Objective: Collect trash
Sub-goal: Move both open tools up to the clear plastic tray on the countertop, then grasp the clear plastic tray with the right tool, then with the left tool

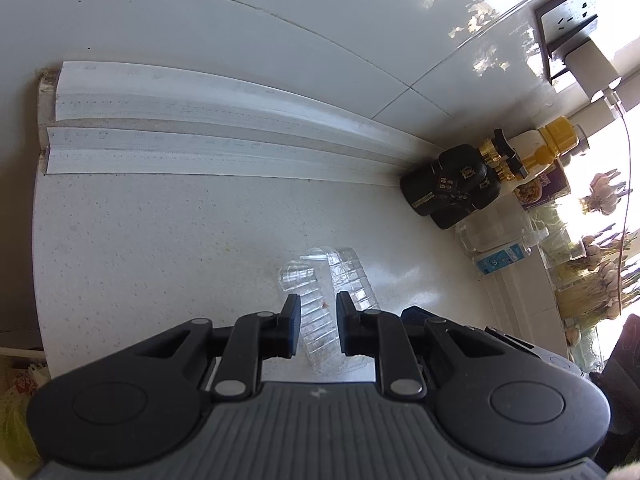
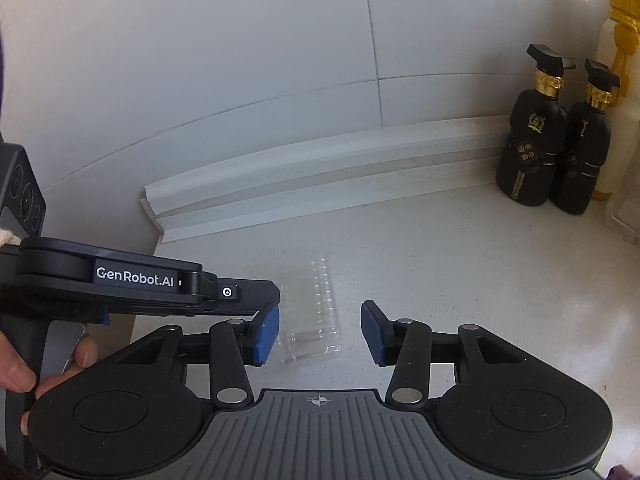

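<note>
Left tongs (image 1: 318, 330) straddle a clear plastic tray (image 1: 320, 320) on the worktop (image 1: 160, 240), part-open, not visibly clamping. Right tongs (image 2: 320, 330) gape wide, empty. Two black bottles (image 2: 554, 152) stand well clear.

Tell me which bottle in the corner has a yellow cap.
The white bottle behind the two black bottles; theirs are black stoppers with gold collars.

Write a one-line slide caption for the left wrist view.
Left hand-held gripper open astride a clear plastic tray on the white speckled counter, dark bottles in the corner.
</note>
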The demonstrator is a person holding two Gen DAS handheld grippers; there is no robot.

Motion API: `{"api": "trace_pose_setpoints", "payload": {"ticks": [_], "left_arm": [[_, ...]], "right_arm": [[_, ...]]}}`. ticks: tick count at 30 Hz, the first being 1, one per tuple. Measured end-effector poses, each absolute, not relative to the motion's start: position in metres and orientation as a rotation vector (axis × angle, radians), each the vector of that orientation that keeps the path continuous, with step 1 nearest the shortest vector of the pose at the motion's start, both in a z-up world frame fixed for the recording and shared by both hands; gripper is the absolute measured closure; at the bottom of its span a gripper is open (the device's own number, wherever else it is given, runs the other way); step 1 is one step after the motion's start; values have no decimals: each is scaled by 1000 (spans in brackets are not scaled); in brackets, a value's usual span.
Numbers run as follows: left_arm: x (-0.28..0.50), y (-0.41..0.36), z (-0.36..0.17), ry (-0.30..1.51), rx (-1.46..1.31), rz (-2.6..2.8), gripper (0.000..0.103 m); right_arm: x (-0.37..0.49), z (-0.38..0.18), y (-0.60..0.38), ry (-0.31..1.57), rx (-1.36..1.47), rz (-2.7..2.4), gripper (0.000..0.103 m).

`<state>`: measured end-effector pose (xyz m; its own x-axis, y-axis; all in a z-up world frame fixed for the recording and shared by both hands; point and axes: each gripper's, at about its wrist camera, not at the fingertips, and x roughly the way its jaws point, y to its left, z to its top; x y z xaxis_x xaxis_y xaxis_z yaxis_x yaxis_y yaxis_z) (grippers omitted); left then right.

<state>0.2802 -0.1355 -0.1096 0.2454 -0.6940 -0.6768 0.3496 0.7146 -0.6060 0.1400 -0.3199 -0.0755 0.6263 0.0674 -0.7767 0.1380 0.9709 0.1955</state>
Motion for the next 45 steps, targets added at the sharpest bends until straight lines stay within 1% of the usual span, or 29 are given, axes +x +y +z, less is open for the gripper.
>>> {"api": "trace_pose_setpoints", "payload": {"ticks": [19, 22, 26, 32, 34, 36, 40, 45], "left_arm": [[285, -129, -109, 1120, -402, -733, 85], [285, -127, -106, 1123, -442, -746, 88], [285, -125, -99, 1114, -502, -786, 88], [285, -140, -99, 1138, -454, -799, 88], [286, -144, -103, 1150, -462, -796, 92], [286, -148, -106, 1162, -470, -789, 92], [285, -147, -106, 1162, -459, -780, 99], [285, -144, -102, 1148, -435, -777, 102]], "right_arm": [[147, -84, -347, 854, 318, -228, 60], [150, -84, -348, 855, 313, -215, 60], [152, -84, -344, 861, 282, -197, 60], [158, -90, -340, 880, 257, -137, 60], [163, -93, -341, 882, 233, -100, 60], [169, -96, -346, 898, 240, -64, 60], [176, -103, -354, 912, 238, -35, 61], [179, -108, -356, 915, 220, -12, 62]]}}
